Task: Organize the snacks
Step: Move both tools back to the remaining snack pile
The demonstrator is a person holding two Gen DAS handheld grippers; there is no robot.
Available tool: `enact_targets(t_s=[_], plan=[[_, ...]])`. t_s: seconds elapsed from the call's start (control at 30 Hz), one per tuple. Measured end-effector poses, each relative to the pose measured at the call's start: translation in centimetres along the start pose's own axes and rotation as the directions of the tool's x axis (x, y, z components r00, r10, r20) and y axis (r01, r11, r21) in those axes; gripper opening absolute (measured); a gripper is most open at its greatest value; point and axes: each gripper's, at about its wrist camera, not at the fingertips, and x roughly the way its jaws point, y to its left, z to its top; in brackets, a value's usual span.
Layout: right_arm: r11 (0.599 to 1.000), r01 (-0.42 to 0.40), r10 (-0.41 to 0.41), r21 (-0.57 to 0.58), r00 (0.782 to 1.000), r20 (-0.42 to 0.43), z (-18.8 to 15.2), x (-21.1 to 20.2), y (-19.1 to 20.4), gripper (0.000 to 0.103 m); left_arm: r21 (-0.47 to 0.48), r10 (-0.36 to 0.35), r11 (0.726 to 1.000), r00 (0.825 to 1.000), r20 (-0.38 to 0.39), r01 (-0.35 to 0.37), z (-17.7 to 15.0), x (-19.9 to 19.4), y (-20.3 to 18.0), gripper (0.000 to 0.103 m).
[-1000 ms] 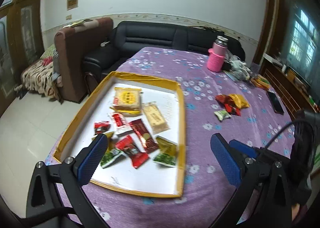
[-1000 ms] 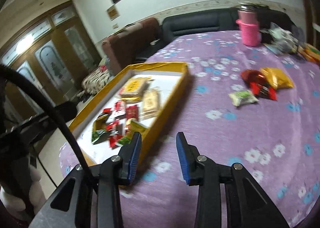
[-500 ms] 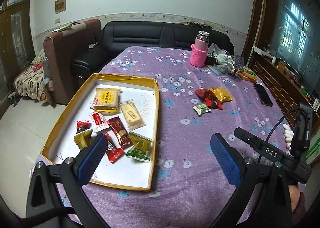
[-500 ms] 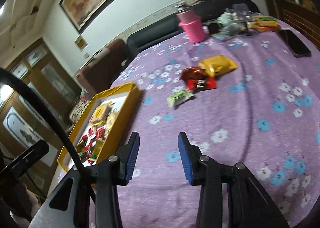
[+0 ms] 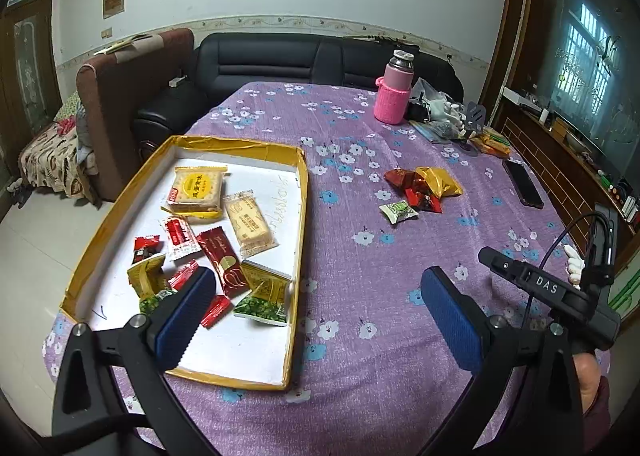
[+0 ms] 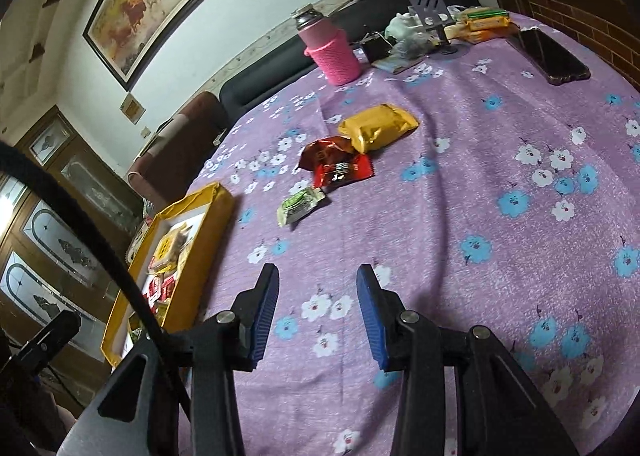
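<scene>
A yellow-rimmed tray on the purple flowered tablecloth holds several snack packets; it also shows at the left of the right wrist view. Loose snacks lie on the cloth to its right: a gold packet, red packets and a small green packet; the same packets lie in the left wrist view. My left gripper is wide open and empty, above the tray's near right corner. My right gripper is open and empty, low over the cloth, short of the green packet.
A pink bottle, a phone, a small stand and other packets sit at the table's far side. A black sofa and a brown armchair stand beyond the table.
My left gripper has pulled back and turned right, away from the tray. My right gripper has swung right from the tray's edge toward the loose snacks and drawn nearer to them.
</scene>
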Motion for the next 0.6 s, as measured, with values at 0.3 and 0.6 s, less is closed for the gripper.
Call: enact_targets(t_s=[0.3, 0.6], plan=[[1.0, 0.013, -0.013, 0.001, 0.995, -0.1, 3.1, 3.5, -0.6, 0.04, 0.018, -0.038, 0.999, 0.999, -0.035, 0.039, -0.2, 2.1, -0.4, 0.102], [0.989, 0.104, -0.114, -0.11, 0.99, -0.086, 7.7, 10.7, 0.2, 0.04, 0.107, -0.105, 0.988, 0.993, -0.058, 0.111, -0.1, 3.0, -1.8, 0.091]])
